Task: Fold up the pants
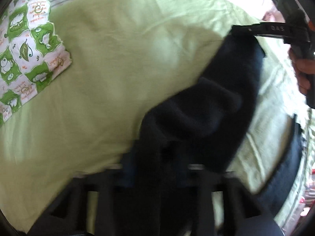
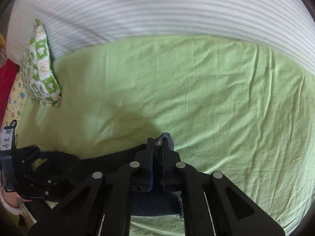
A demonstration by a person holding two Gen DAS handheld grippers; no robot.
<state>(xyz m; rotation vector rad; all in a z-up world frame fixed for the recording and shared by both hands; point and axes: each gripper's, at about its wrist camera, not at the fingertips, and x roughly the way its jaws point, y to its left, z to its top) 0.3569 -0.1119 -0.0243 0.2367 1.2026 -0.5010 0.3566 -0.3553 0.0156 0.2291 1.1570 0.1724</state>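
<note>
The dark navy pants hang bunched between both grippers above the light green bed sheet. My left gripper is shut on one edge of the pants; its fingertips are buried in the cloth and blurred. My right gripper is shut on another edge of the pants, with a frayed hem sticking out past the fingertips. The right gripper also shows in the left wrist view, pinching the cloth at the upper right. The left gripper shows in the right wrist view at the lower left.
A green-and-white patterned pillow lies at the left of the bed, also in the right wrist view. A grey-and-white striped blanket covers the far side. A red cloth is at the far left edge.
</note>
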